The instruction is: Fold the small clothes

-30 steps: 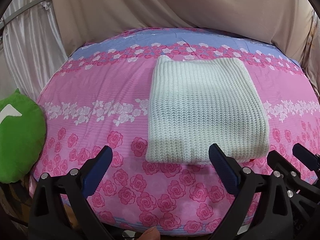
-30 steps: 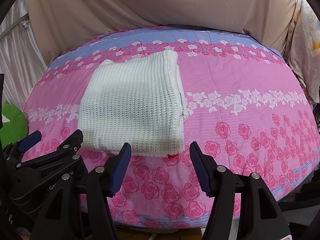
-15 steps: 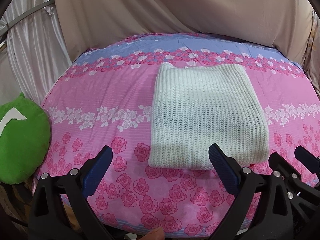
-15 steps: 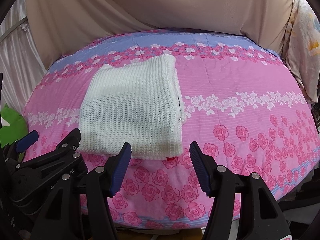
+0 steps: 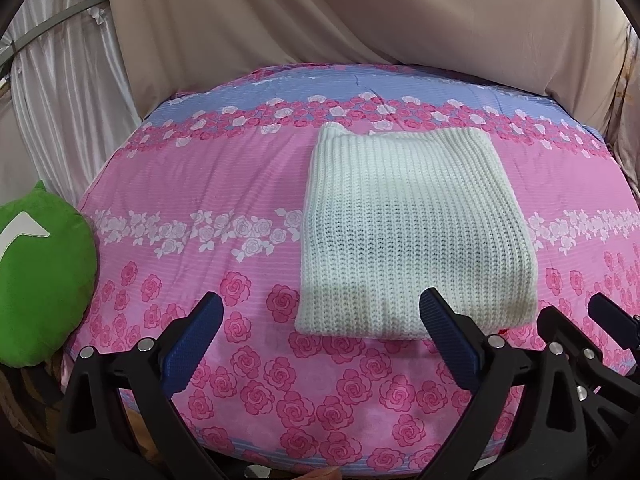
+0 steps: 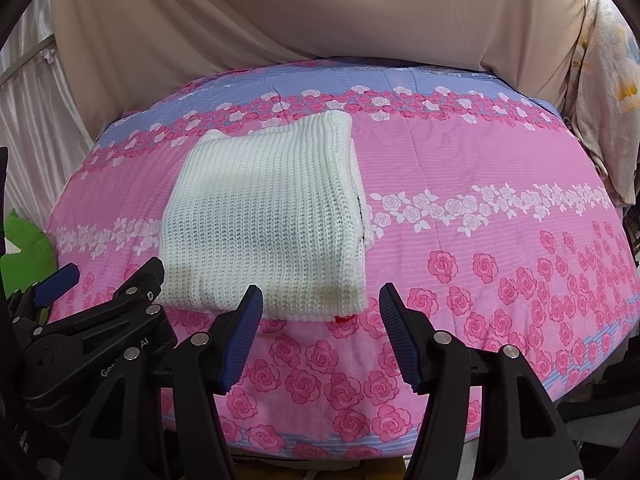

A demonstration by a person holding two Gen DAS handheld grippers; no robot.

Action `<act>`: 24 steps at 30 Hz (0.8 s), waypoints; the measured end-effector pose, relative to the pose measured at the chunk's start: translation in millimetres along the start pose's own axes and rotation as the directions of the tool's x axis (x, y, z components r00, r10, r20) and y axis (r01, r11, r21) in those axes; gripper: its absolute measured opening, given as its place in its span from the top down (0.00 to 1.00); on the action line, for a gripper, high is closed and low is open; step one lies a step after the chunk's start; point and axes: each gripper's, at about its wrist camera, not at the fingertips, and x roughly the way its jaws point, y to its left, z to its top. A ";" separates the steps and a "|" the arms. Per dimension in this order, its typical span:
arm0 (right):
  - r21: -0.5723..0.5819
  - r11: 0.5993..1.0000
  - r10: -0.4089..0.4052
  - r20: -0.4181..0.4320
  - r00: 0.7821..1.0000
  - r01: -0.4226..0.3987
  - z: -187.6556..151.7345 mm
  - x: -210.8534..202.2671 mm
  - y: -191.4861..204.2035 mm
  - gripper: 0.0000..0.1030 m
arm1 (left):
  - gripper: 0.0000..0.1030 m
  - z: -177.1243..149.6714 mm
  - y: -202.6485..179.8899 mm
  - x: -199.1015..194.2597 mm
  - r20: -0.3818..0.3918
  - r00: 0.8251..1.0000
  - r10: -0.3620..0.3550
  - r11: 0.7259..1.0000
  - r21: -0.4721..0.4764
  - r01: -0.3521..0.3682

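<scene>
On the pink rose-printed bedspread (image 5: 192, 184), a folded white chunky-knit sweater (image 5: 412, 232), lying flat as a neat rectangle right of centre in the left wrist view and left of centre in the right wrist view (image 6: 268, 216). Near edge of the knit just beyond both claws, touching neither. Right side showing stacked layer edges and a dark slit; a small red scrap (image 6: 345, 317) peeking from under the near right corner. Left claw (image 5: 320, 344) wide, blue ribbed pads well apart, nothing between them. Right claw (image 6: 320, 338) likewise parted, empty, hovering over bare cover at the bed's near edge. Broad open cover to the right of the sweater and a clear strip to its left. Beige draped cloth (image 5: 360, 20) behind the bed's far edge; green plush cushion (image 5: 36, 272) off the left edge.
</scene>
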 end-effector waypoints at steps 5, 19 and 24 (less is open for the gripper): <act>0.000 1.000 0.001 -0.001 1.000 -0.001 0.2 0.2 0.4 0.43 | 0.05 -0.4 0.4 1.1 -0.002 1.000 0.005 1.000 -0.003 -0.005; -0.004 1.000 -0.003 -0.004 1.000 0.003 0.1 2.3 2.6 0.43 | 0.05 -2.2 2.7 9.1 -0.020 1.000 -0.018 0.999 -0.028 0.017; -0.005 1.000 -0.003 -0.007 1.000 0.003 0.0 4.1 2.6 0.42 | 0.05 -2.1 2.5 9.4 -0.020 1.000 -0.018 0.999 -0.028 0.018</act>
